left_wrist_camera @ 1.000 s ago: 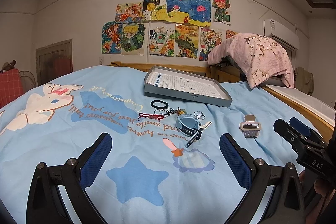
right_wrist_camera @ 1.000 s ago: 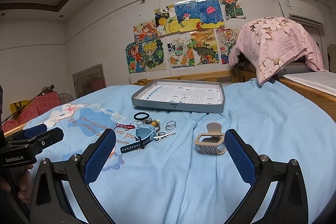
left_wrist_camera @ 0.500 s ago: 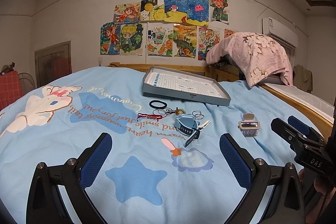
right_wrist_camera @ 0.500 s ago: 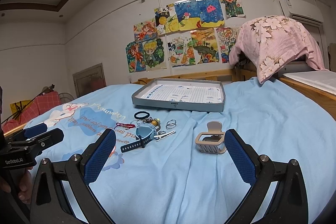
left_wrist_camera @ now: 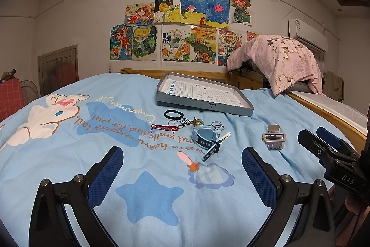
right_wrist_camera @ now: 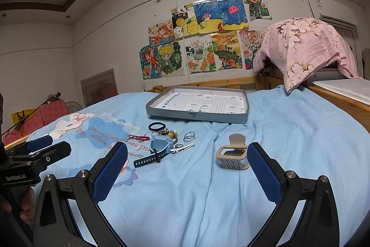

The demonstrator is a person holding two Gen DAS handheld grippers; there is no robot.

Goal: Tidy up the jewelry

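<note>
Your left gripper (left_wrist_camera: pixel 182 168) has its jaws spread wide and grasping nothing; your right gripper (right_wrist_camera: pixel 187 166) stands the same, released and empty. Both hover low over the blue bedspread (left_wrist_camera: pixel 69 154).

From the left jaws, the jewelry lies ahead: the blue watch (left_wrist_camera: pixel 204 138) a little right of centre, its strap trailing toward the right finger. Beyond it lie the red cord bracelet (left_wrist_camera: pixel 164 128), the black hair tie (left_wrist_camera: pixel 174 114), a set of thin metal rings (left_wrist_camera: pixel 217 125) and a white clip (left_wrist_camera: pixel 225 137), the last touching the watch. The grey hair claw (left_wrist_camera: pixel 274 137) sits apart, ahead of the right finger and just outside it. The grey tray (left_wrist_camera: pixel 203 105) lies farthest ahead, lined with grid paper and holding no jewelry.

The right view shows what the left does not: the hair claw (right_wrist_camera: pixel 233 153) lies just inside and touching the line of the right finger's tip, and a beaded trinket (right_wrist_camera: pixel 171 134) is plain behind the watch (right_wrist_camera: pixel 159 146). The cluster lies toward its left finger, the tray (right_wrist_camera: pixel 196 114) straight ahead. Each view catches the other gripper at its edge, and your hand (right_wrist_camera: pixel 25 205) shows on the left handle.

The bedspread is printed with a white rabbit, stars and lettering, and is creased near the claw. Beyond it: a wooden bed frame (right_wrist_camera: pixel 208 82), children's drawings (left_wrist_camera: pixel 180 27) taped to the white wall, a pink floral cloth (right_wrist_camera: pixel 305 48) draped over something to the right, an air conditioner (left_wrist_camera: pixel 307 32) above it, and a door (left_wrist_camera: pixel 57 68) to the left.
</note>
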